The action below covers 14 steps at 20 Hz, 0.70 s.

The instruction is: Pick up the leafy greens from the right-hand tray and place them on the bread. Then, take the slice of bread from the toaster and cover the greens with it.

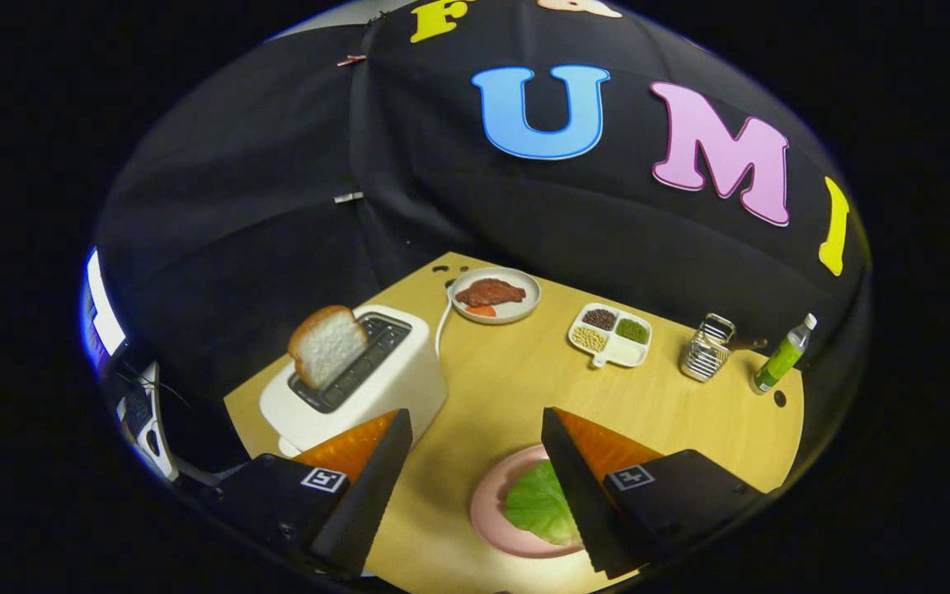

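Leafy greens (539, 503) lie on a pink plate (487, 507) just under my right jaw, partly hidden behind it, and I cannot see whether bread is below them. My jaws (475, 462) are spread wide and hold nothing; only bare tabletop (508, 388) shows between them. From this I judge that the first step, the greens, is either finished or just about to begin, and I cannot tell which, because this pink plate could be the right-hand tray itself. The slice of bread (326, 345) stands tilted in the slot of the white toaster (376, 375), just ahead of my left jaw and a little to its outer side. If the greens are already placed, the next move asks me to turn to the left, bring the open jaws on both faces of the slice, close softly and lift it straight out of the slot. Far beyond the jaws are a plate with meat (495, 294), a divided dish (611, 334), a wire holder (707, 346) and a green bottle (782, 356). The label of the bottle is too small to read, and I can read no brand on the toaster.
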Available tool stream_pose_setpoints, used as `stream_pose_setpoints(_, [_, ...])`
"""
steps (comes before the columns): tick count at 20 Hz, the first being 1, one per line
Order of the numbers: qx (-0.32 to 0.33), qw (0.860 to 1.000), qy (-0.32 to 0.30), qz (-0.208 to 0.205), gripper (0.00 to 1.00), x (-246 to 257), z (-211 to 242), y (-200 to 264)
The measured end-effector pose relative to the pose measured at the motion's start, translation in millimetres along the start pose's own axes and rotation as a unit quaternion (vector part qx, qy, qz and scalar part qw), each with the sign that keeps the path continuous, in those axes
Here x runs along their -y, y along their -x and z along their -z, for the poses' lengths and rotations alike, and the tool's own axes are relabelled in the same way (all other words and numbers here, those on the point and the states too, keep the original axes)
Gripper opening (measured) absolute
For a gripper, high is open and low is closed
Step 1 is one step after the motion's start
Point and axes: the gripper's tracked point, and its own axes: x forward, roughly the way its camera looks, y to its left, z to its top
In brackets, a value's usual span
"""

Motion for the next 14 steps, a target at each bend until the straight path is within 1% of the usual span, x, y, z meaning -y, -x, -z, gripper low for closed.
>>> stream_pose_setpoints(3, [0.018, 1.000, 0.005, -0.024, 0.99, -35, -24, -5])
stream_pose_setpoints(7, [0.026, 0.998, 0.016, -0.056, 1.00, -85, -39, -20])
stream_pose_setpoints(9, [0.027, 0.997, 0.023, -0.065, 1.00, -108, -44, -28])
stream_pose_setpoints(14, [0.006, 0.997, 0.033, -0.076, 0.99, -150, -34, -64])
